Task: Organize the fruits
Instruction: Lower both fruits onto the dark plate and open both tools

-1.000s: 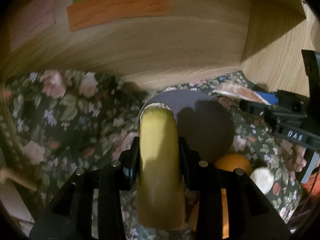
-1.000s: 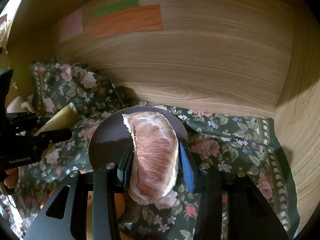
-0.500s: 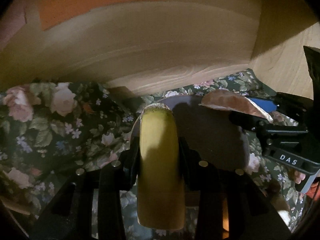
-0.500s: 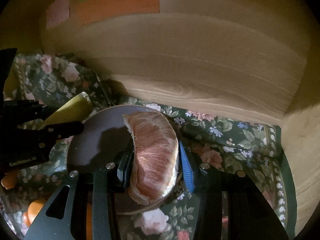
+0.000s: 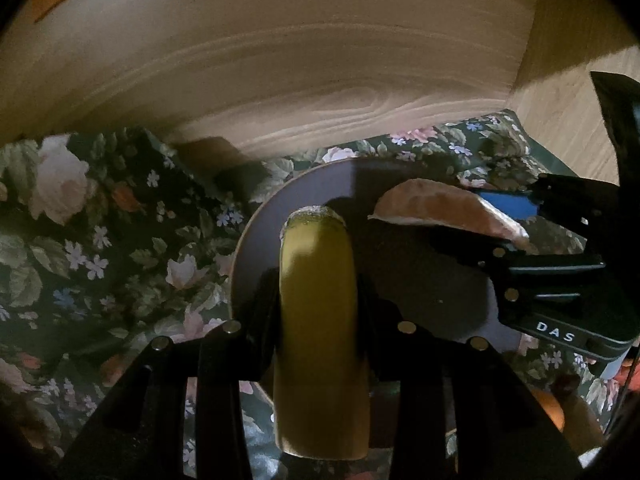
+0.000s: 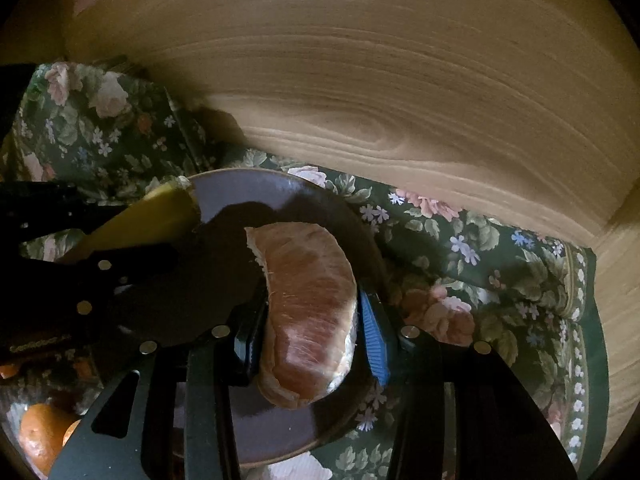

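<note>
My left gripper (image 5: 318, 300) is shut on a yellow-green banana piece (image 5: 318, 320), whose cut end hangs just above the near-left part of a dark round plate (image 5: 260, 240). From the right, my right gripper (image 6: 312, 320) is shut on a pink grapefruit segment (image 6: 308, 304) held over the same plate (image 6: 240, 196). In the left wrist view the segment (image 5: 444, 212) and the right gripper (image 5: 520, 216) reach in over the plate's right side. In the right wrist view the banana piece (image 6: 140, 220) and the left gripper (image 6: 132, 240) come in from the left.
The plate lies on a dark floral cloth (image 5: 100, 220) spread inside a wooden recess; a wooden back wall (image 6: 400, 80) rises close behind and a side wall (image 5: 572, 80) stands at the right. Oranges (image 6: 40, 436) lie at the near left, beside the plate.
Both grippers have come down and forward with their fruit. The plate looks larger and closer, and the two pieces now hang low over it. Neither grip has changed.
</note>
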